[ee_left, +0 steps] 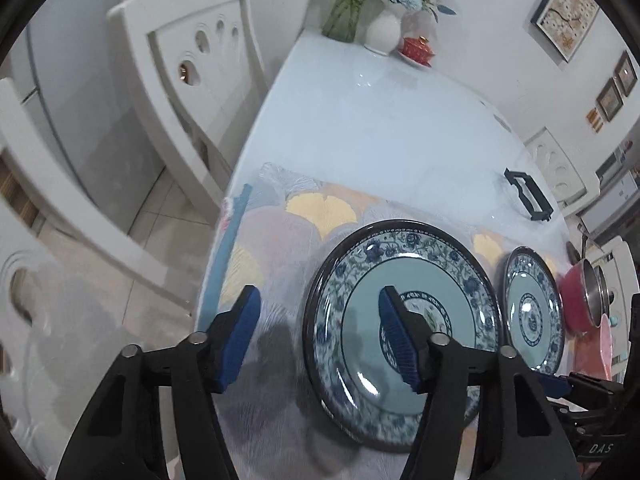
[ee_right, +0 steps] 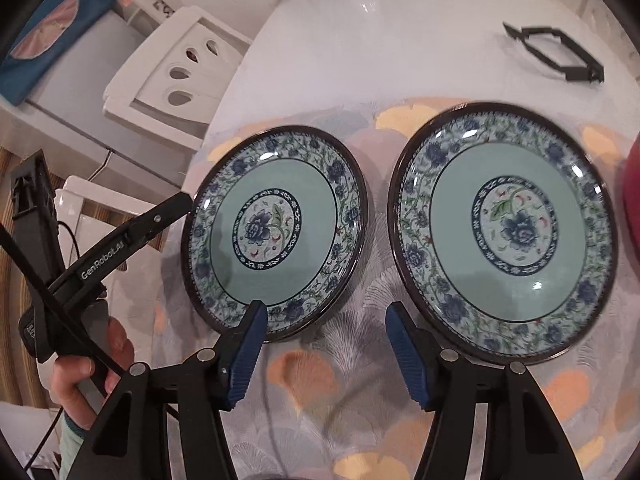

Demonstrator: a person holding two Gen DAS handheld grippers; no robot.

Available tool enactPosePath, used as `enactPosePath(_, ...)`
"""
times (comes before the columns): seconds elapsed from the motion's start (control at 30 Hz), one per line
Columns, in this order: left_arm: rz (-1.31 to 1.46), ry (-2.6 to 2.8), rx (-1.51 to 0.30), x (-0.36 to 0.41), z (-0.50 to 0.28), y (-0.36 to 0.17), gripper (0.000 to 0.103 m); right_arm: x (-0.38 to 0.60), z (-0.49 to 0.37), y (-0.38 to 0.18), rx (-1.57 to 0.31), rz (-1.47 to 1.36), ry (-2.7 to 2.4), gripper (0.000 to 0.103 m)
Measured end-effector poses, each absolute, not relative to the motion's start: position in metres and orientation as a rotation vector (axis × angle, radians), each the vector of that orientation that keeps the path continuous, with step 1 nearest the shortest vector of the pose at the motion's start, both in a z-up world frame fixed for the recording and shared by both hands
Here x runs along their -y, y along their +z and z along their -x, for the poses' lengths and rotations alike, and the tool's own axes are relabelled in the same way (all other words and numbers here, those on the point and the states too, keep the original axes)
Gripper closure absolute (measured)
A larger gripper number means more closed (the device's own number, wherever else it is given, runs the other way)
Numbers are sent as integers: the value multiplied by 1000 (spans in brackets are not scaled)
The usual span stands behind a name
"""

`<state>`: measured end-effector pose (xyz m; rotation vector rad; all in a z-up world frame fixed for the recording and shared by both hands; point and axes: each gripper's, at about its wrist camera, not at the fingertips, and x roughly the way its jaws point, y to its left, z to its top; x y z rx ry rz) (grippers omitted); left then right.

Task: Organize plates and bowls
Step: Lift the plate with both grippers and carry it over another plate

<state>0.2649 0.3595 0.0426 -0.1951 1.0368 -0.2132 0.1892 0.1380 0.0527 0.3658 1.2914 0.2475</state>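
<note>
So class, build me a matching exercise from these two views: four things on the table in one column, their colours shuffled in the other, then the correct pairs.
Things:
1. vase
2. pot
3. frame-shaped part
4. left plate

Colours:
A. black
B. white
C. teal centre, blue flowered rim
D. red with a metal rim

Pairs: 1-B, 2-D, 3-A, 4-C

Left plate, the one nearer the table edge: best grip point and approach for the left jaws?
Take the left plate by its raised dark rim on the table-edge side, coming from there. It lies flat on the placemat, so one jaw must go under the rim, one over. The right plate crowds the other side.
</note>
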Motion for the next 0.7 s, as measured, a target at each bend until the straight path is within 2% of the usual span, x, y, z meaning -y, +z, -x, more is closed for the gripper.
enactPosePath(0.07, 178, -243, -1049, -355, -271, 36, 61, -139, -192, 45, -1313, -378, 254, 43)
enactPosePath(0.4, 162, -287, -1066, -349, -293, 21, 61, -157, -206, 34, -1310, -348, 255, 48)
enactPosePath(0.7, 86, -344, -1062, -341, -306, 18, 60, -174, -206, 34, -1270, -204, 232, 52)
